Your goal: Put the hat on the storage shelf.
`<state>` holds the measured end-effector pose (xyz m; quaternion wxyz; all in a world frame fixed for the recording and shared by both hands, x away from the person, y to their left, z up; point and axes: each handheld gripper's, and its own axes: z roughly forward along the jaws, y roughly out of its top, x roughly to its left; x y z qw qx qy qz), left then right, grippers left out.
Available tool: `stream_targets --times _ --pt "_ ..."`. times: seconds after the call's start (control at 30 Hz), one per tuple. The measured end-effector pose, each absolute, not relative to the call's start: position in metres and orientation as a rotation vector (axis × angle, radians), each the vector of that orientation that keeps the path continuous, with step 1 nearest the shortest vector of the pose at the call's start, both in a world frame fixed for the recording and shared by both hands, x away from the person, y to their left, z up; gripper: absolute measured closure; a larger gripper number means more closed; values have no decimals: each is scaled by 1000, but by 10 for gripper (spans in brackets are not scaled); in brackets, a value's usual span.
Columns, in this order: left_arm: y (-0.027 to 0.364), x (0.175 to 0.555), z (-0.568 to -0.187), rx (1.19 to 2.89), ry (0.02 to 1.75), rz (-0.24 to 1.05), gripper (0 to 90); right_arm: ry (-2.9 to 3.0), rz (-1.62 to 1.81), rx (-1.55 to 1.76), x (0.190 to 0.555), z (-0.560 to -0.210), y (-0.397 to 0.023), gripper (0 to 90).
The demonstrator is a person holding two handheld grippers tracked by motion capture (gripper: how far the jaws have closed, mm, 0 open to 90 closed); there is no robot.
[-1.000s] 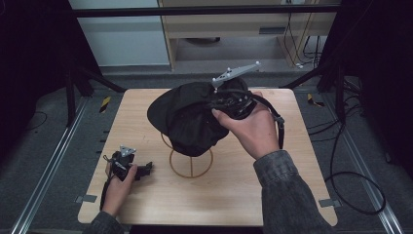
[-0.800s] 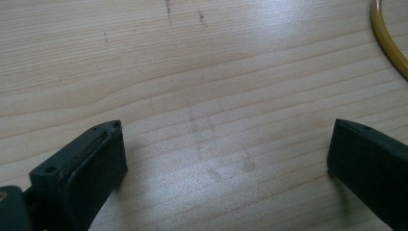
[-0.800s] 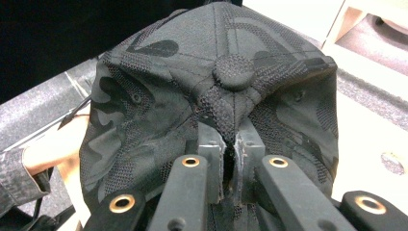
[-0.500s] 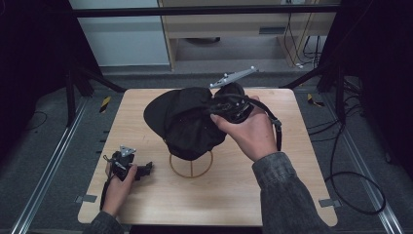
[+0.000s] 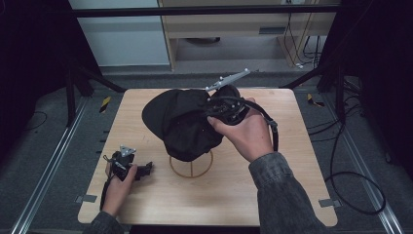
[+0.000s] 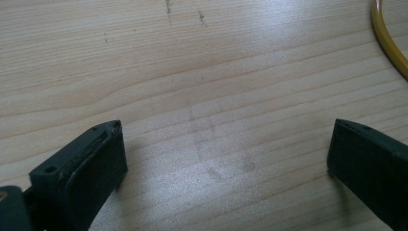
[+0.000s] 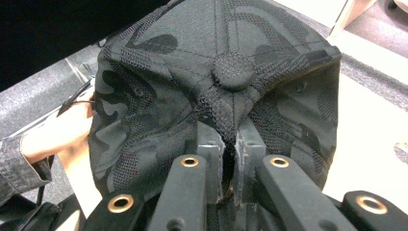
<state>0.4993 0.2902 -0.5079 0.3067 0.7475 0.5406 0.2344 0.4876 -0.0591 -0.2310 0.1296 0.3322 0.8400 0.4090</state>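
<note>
A black camouflage cap hangs over a yellow wire stand at the middle of the wooden table. My right gripper is shut on the cap's fabric near its top; in the right gripper view the jaws pinch the cloth just below the crown button. My left gripper rests on the table at the front left, held by a hand. In the left gripper view it stands open over bare wood, with the stand's yellow ring at the upper right.
A black cable runs from the right gripper off the table's right side. Dark metal frame posts stand around the table, and a shelf unit lies beyond its far edge.
The right gripper has carried the cap slightly left and lower over the stand. The left gripper has stayed in place.
</note>
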Motion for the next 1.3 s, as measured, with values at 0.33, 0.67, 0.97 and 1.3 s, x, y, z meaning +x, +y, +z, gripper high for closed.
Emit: stream_targets --times 0.33,0.67,0.97,1.3 --pt "290 499 -508 1977 1431 619 0 2448 1177 972 488 -236 -58 841" --pt "290 499 -508 1977 1431 619 0 2452 1149 959 490 -244 -53 839" --pt "290 499 -508 1976 1431 619 0 2453 1116 945 493 -249 -45 838" --pt "290 499 -508 1977 1430 619 0 2469 1089 953 500 -256 -37 837"
